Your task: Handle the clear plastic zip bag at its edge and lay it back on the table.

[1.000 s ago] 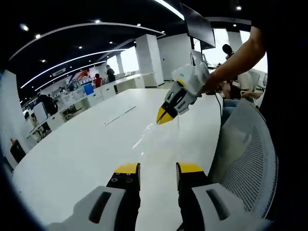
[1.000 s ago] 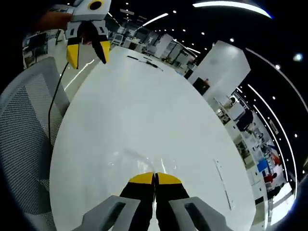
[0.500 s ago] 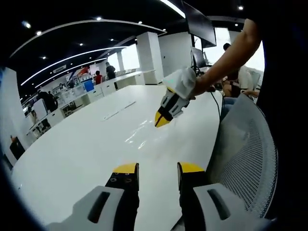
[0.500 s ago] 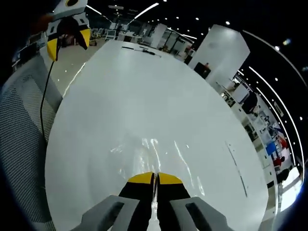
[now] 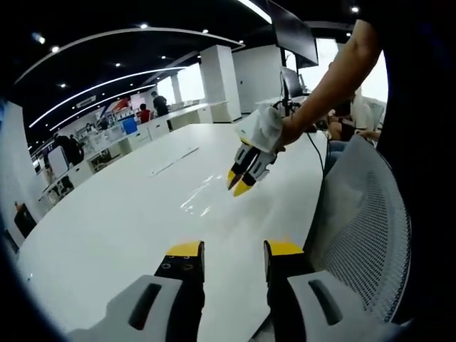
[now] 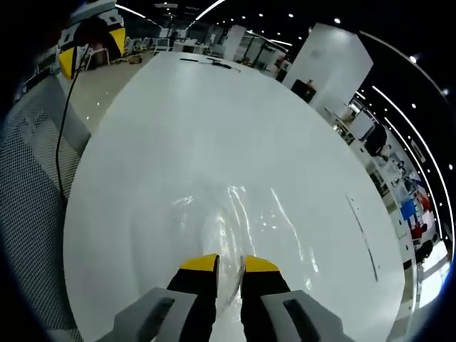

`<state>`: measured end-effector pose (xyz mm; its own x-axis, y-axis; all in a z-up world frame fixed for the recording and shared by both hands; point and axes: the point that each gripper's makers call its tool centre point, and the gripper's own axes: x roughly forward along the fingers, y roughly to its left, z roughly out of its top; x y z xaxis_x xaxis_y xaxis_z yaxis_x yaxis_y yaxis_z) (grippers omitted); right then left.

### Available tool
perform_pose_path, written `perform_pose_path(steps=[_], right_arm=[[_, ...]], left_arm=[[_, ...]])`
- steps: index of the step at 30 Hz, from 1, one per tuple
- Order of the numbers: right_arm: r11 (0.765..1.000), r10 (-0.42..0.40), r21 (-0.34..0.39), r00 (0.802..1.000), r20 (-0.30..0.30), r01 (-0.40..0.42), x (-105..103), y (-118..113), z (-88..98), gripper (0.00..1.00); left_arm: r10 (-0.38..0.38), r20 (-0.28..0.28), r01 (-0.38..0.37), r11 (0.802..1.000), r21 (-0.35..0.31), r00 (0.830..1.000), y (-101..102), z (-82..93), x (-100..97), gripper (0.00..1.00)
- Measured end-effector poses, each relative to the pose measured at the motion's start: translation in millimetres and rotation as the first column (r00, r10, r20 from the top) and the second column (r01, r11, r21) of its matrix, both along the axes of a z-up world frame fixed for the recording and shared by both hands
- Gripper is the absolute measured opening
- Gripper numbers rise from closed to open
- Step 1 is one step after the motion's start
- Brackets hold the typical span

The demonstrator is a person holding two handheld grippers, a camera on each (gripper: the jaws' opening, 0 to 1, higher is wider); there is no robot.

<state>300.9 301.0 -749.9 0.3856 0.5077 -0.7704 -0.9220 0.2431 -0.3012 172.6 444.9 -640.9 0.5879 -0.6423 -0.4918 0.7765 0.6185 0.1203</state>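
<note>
Clear bag (image 6: 246,214) flat on table (image 6: 214,114), frame centre | right gripper (image 6: 222,261) jaws apart, left gripper (image 5: 229,248) apart too | risk: film clings to a jaw, lifts again.

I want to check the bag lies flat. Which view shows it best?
The right gripper view: the bag spreads across the table just ahead of the open right gripper. The left gripper view shows it small, a faint glint.

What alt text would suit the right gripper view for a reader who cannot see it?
The right tongs, yellow-tipped and slightly parted, point down at a clear plastic zip bag lying crumpled on a large white table. The left tongs show at upper left beside a mesh chair back.
</note>
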Motion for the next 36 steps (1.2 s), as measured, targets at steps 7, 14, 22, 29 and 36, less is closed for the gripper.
perform_pose_path(steps=[7,14,22,29,36], right_arm=[[0.983,-0.117,0.133,0.990,-0.080,0.127,-2.3,2.9,6.9,0.30],[0.953,-0.180,0.223,0.976,-0.124,0.204,-5.0,-3.0,16.2,0.42],[0.915,-0.245,0.285,0.955,-0.168,0.285,-9.6,-15.0,27.7,0.54],[0.881,-0.287,0.339,0.943,-0.171,0.330,-12.7,-28.0,43.0,0.64],[0.860,-0.309,0.376,0.938,-0.157,0.346,-23.7,-40.3,60.0,0.72]], left_arm=[[-0.006,0.001,0.006,1.000,-0.003,1.000,-12.0,6.9,-1.5,0.34],[-0.021,-0.007,0.021,1.000,0.003,1.000,-19.5,8.3,-2.1,0.38],[-0.024,-0.014,0.024,1.000,0.001,1.000,-19.8,5.1,-0.3,0.44],[-0.009,-0.031,0.009,1.000,-0.017,0.999,-17.9,1.6,1.1,0.50],[-0.008,-0.040,0.008,1.000,-0.020,0.999,-18.8,-3.2,-0.8,0.53]])
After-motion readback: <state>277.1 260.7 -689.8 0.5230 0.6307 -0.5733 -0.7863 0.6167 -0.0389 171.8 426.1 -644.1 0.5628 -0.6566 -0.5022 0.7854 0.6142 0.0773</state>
